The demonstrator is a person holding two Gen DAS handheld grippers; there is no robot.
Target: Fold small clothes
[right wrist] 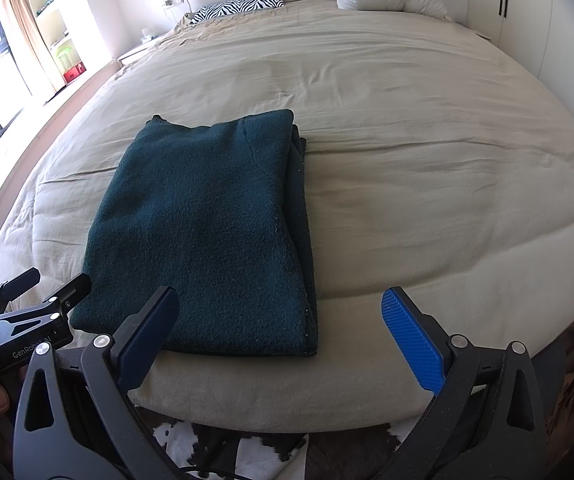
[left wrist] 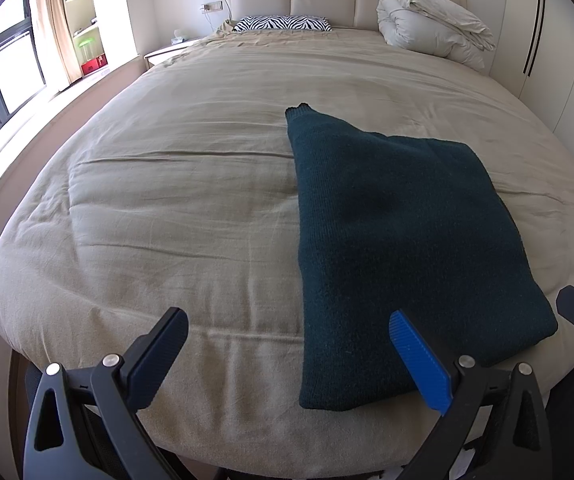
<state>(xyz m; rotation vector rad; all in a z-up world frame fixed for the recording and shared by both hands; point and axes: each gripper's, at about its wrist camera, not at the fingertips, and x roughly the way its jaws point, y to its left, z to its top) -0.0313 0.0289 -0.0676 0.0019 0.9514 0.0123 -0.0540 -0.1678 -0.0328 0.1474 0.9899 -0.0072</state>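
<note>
Both my left claw (left wrist: pixel 287 356) and right claw (right wrist: pixel 279 336) hang released at six o'clock; the green sweater (right wrist: pixel 207 232) lies folded on the bed (right wrist: pixel 427 184), perhaps one fold left.

Left claw (left wrist: pixel 287 344) and right claw (right wrist: pixel 281 320) spread wide (both empty)

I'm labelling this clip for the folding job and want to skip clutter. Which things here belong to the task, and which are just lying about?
Part of the job:
- dark green knit garment, lying folded near the bed's foot
- left gripper, open
- right gripper, open
- bed cover, the work surface

Just lying about:
- zebra-print pillow
- rolled white duvet
- shelves by the window
</note>
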